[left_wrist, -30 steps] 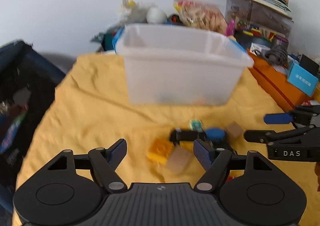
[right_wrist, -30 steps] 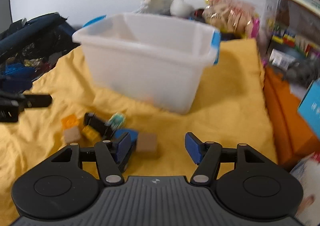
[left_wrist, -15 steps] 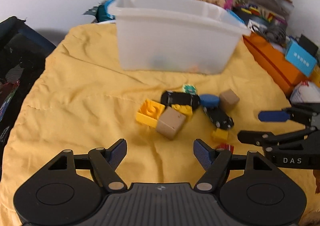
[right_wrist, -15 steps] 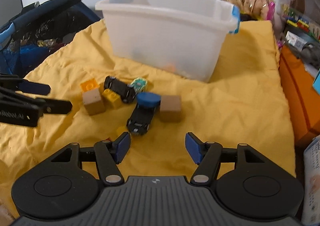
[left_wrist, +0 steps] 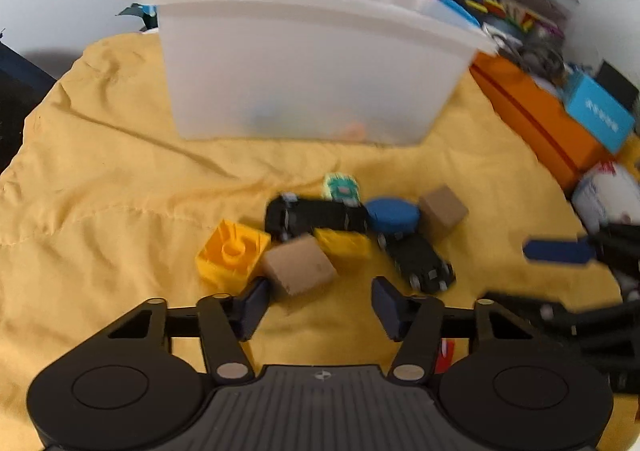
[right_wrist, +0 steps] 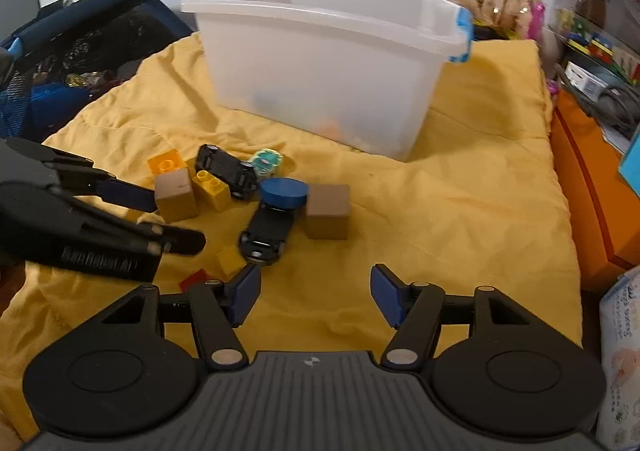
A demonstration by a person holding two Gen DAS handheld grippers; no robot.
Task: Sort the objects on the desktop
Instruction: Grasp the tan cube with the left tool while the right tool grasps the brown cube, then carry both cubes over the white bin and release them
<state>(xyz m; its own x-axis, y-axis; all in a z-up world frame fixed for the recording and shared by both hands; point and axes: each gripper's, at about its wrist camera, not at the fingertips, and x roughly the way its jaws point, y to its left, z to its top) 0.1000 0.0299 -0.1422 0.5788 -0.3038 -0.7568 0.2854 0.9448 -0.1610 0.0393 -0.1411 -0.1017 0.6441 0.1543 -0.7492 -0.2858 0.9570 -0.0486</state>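
Observation:
A pile of small toys lies on the yellow cloth (left_wrist: 100,179) in front of a translucent white bin (left_wrist: 304,63). My left gripper (left_wrist: 318,309) is open, its jaws just short of a tan wooden cube (left_wrist: 300,269), with a yellow brick (left_wrist: 230,253) to its left. Two black toy cars (left_wrist: 316,217) (left_wrist: 418,261), a blue disc (left_wrist: 392,215), a second brown cube (left_wrist: 442,209) and a small teal car (left_wrist: 342,187) lie beyond. My right gripper (right_wrist: 314,295) is open and empty, short of the brown cube (right_wrist: 328,211) and a black car (right_wrist: 266,231).
The bin (right_wrist: 328,51) holds a few faint items at its bottom. An orange box (right_wrist: 592,187) and stacked clutter stand at the right. A dark mesh bag (right_wrist: 68,55) lies at the left. Small red and yellow bricks (right_wrist: 212,271) lie near my right gripper.
Both grippers have moved forward towards the toy pile. The left gripper now stands close to the tan cube. Both stay open.

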